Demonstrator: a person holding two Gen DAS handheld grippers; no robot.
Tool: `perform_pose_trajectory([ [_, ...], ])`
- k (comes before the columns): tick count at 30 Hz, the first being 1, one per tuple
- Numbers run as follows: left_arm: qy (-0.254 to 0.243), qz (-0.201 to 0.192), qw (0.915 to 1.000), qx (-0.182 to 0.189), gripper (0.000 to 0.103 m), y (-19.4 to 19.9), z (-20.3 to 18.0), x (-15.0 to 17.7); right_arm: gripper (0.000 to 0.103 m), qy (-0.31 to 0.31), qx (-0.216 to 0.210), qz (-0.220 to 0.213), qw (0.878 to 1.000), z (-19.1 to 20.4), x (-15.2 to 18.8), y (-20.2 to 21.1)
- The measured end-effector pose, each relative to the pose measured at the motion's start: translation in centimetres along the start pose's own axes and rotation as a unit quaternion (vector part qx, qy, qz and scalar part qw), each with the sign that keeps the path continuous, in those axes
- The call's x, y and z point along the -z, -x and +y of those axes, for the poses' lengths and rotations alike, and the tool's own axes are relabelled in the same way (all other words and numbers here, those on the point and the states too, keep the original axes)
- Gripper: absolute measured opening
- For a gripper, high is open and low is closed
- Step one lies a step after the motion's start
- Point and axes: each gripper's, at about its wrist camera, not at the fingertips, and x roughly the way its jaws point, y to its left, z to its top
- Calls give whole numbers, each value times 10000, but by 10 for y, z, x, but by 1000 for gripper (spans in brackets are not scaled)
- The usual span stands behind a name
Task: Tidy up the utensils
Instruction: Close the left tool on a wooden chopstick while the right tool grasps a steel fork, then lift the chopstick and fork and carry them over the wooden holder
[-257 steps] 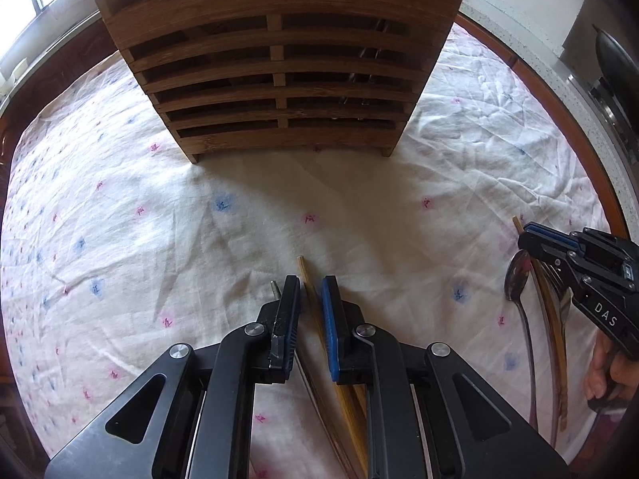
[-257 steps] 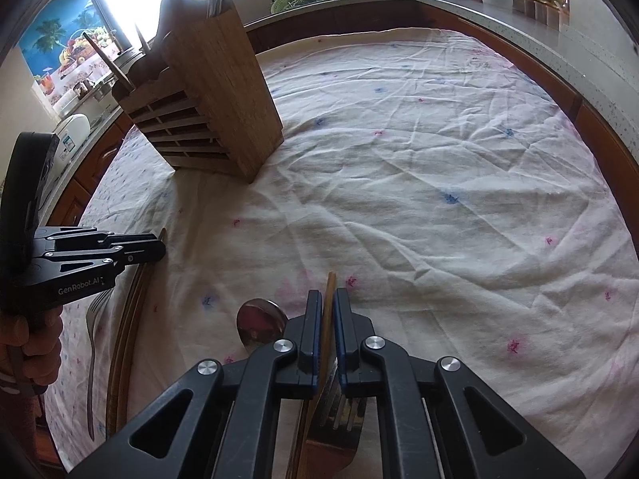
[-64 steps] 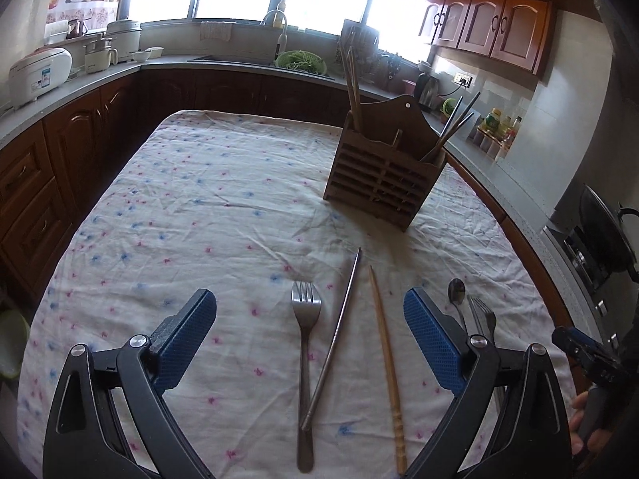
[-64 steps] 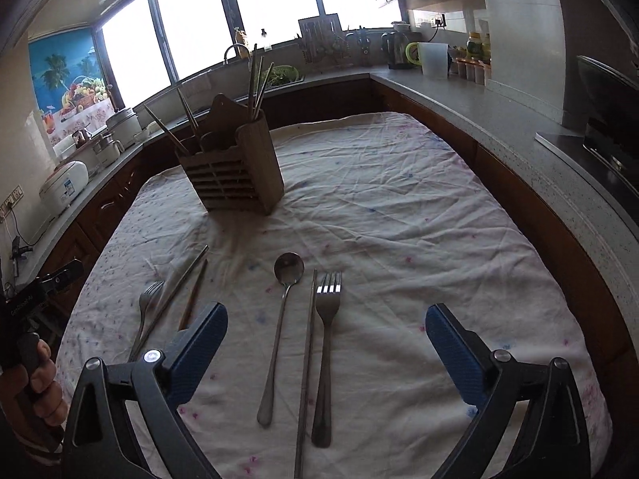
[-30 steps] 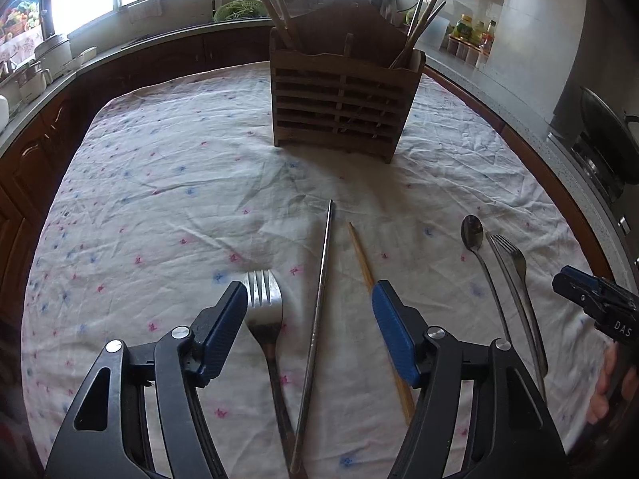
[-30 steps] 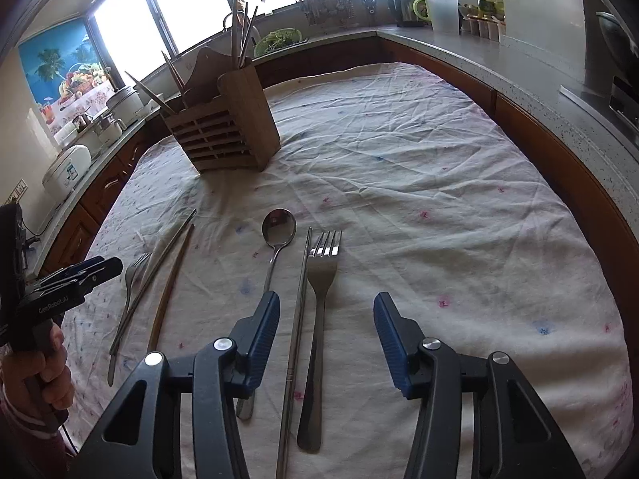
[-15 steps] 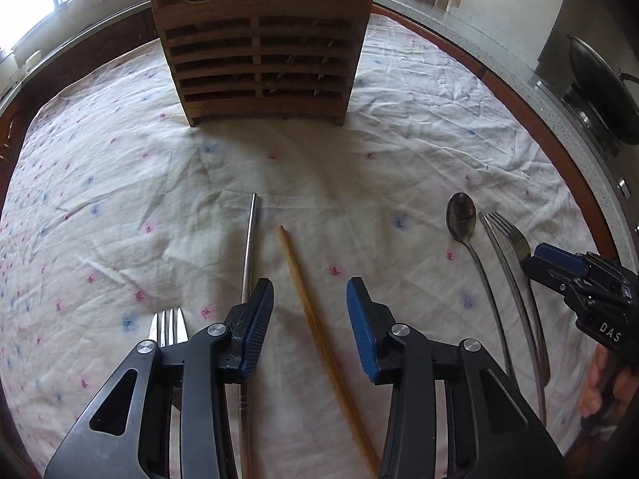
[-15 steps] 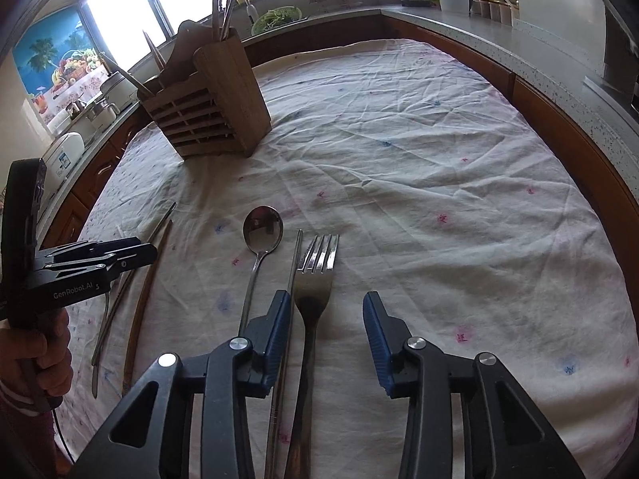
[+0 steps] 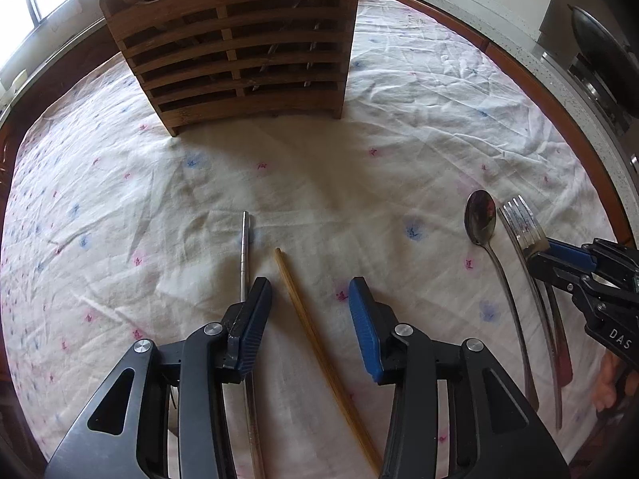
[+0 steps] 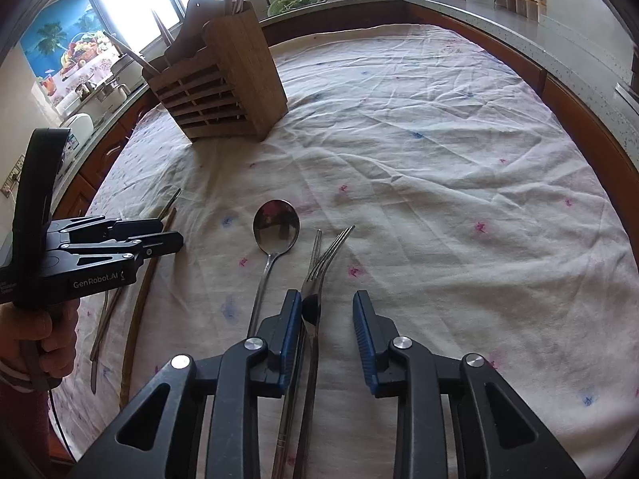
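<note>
My left gripper (image 9: 310, 285) is open, low over the tablecloth, with a wooden chopstick (image 9: 319, 343) lying between its fingers and a metal chopstick (image 9: 244, 255) under the left finger. My right gripper (image 10: 326, 299) is open over a fork (image 10: 319, 275) and a metal chopstick (image 10: 315, 243), both near its left finger; a spoon (image 10: 271, 239) lies just left of it. The wooden utensil holder (image 9: 235, 44) stands straight ahead of the left gripper and also shows in the right wrist view (image 10: 223, 92), with utensils standing in it.
The white dotted tablecloth (image 10: 439, 167) covers the table. A kitchen counter (image 10: 519, 24) with a cup and jars runs behind it. A pan (image 9: 607, 52) sits on the stove at the right. The right gripper also shows in the left wrist view (image 9: 575, 263).
Both grippers have come lower and closer to the utensils. The left one now straddles the wooden chopstick; the right one has the fork and metal chopstick between its fingers. Both jaws have narrowed.
</note>
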Motion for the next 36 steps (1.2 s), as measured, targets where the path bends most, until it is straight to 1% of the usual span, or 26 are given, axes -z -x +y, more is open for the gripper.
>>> perform_pose_trajectory([
  [3,-111,-38,9999,-56,37,0,-6,-1,21,7,-92,72,9999,0,-3,-3],
  [5,-96,-45,9999,-54,37,-3,-9,-4,18,-43,-229,88,9997,-3,-5,-5],
  [6,-119,-46,9999,-41,35,-2,-9,-3,16,-92,-302,88,9995,-4,-6,-5],
  [7,-149,-29,9999,-39,34,-2,-9,-2,7,-100,-381,58,9992,-6,-6,-4],
  [8,-160,2,9999,-52,34,-1,-9,-2,3,-78,-383,54,9992,-6,-6,-4],
  [10,-118,61,9999,-104,36,0,-8,-1,3,-62,-375,42,9993,-7,-5,-2],
  [11,-78,75,9999,-116,39,-1,-7,-1,3,-80,-386,63,9992,-9,-4,-2],
  [12,-48,77,9999,-90,39,-1,-6,-2,4,-104,-376,82,9992,-11,-3,-2],
  [16,-94,57,9999,-36,38,-4,-7,-7,4,-272,-595,103,9978,-20,-4,-3],
  [17,-115,28,9999,-11,30,-4,-7,-8,4,-304,-625,93,9975,-21,-4,-4],
  [18,-127,1,9999,-24,13,-3,-8,-8,4,-317,-661,82,9973,-22,-4,-5],
  [19,-110,7,9999,-53,9,-3,-8,-8,4,-326,-682,64,9971,-23,-4,-5],
  [21,-78,29,10000,-4,5,-2,-7,-8,4,-349,-715,13,9968,-23,-3,-2],
  [24,-30,-22,10000,-21,4,3,-9,-4,3,-351,-796,-124,9961,-24,1,9],
  [27,24,-180,9998,121,4,19,-10,2,3,-311,-838,-268,9956,-21,4,21],
  [30,-120,-208,9996,133,5,31,-15,6,3,-305,-844,-403,9951,-21,6,33],
  [32,-215,-27,9997,151,5,27,-17,7,3,-306,-825,-459,9951,-22,7,37],
  [35,-454,442,9980,-5,6,9,-23,11,3,-301,-810,-502,9950,-22,7,40],
  [36,-547,392,9977,-47,6,10,-25,12,3,-296,-798,-510,9951,-22,8,41],
])
